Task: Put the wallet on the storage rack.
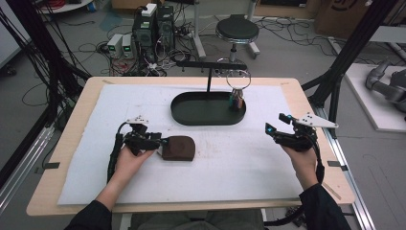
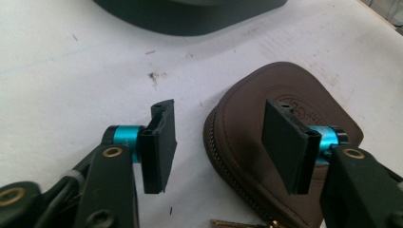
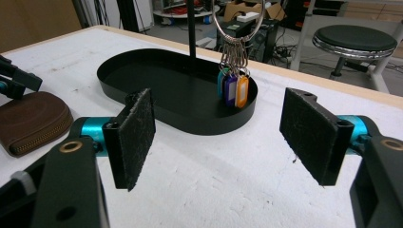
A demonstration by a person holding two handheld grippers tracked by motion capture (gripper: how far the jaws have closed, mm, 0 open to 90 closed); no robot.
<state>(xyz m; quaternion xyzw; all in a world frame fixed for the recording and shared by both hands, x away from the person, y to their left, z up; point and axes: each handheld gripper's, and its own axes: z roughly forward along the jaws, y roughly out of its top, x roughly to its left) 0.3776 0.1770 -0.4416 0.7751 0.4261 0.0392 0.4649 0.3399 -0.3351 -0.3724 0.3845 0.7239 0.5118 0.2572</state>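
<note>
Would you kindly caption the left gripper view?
Left gripper open astride the edge of a brown zipped pouch on white matting.

My black tongs (image 2: 218, 147) have teal collars, and I'm looking at a dark brown pouch (image 2: 280, 142) with a brassy zip. The tray (image 3: 157, 102) is black, the tags (image 3: 231, 89) are teal, purple and orange, and the counter (image 1: 239, 163) cover is white.
</note>
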